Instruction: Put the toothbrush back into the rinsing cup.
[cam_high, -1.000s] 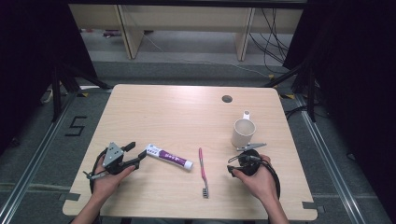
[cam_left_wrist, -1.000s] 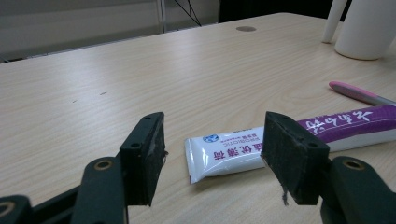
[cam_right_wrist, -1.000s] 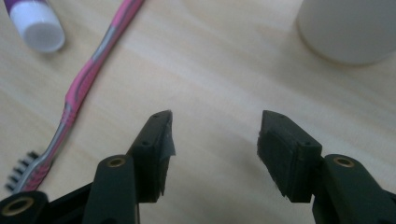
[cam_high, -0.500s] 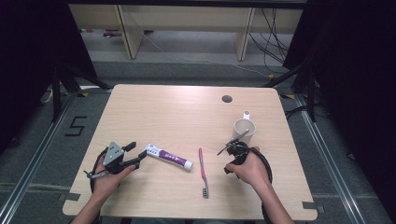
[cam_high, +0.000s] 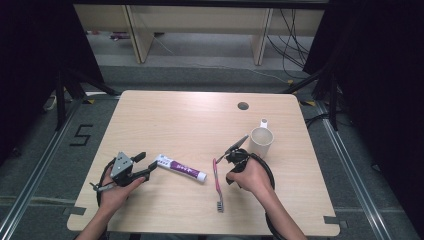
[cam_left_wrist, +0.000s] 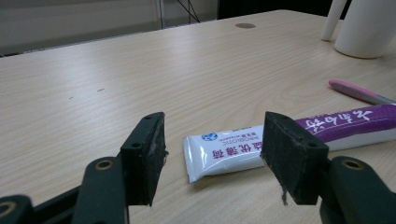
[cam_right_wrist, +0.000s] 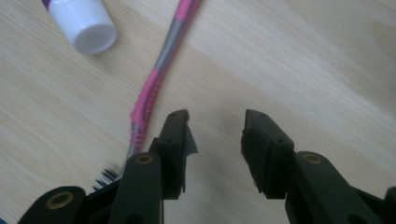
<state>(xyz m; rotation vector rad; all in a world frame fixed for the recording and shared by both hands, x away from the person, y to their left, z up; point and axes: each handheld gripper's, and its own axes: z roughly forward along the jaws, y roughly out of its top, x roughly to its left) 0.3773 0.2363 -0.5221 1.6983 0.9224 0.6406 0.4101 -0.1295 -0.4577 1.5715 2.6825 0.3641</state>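
A white and purple toothpaste tube (cam_high: 181, 169) lies on the wooden table (cam_high: 190, 125), with a pink and grey toothbrush (cam_high: 217, 182) just to its right. My left gripper (cam_high: 146, 164) rests at the tube's flat end, open; the tube (cam_left_wrist: 224, 151) lies just beyond its jaws (cam_left_wrist: 215, 140). My right gripper (cam_high: 226, 162) points down at the table beside the toothbrush's handle. Its jaws (cam_right_wrist: 217, 121) have just been closing and stand apart over bare wood, with the toothbrush (cam_right_wrist: 154, 88) left of them. The tube's white cap (cam_right_wrist: 86, 25) shows further up.
A white mug (cam_high: 261, 139) stands upright right of my right hand, also seen from the left gripper (cam_left_wrist: 366, 25). A small round hole (cam_high: 243, 106) sits near the table's far edge. Cables loop under both wrists.
My right hand has moved left from beside the mug to the toothbrush, and its jaws have narrowed. The left hand and the objects have stayed put.
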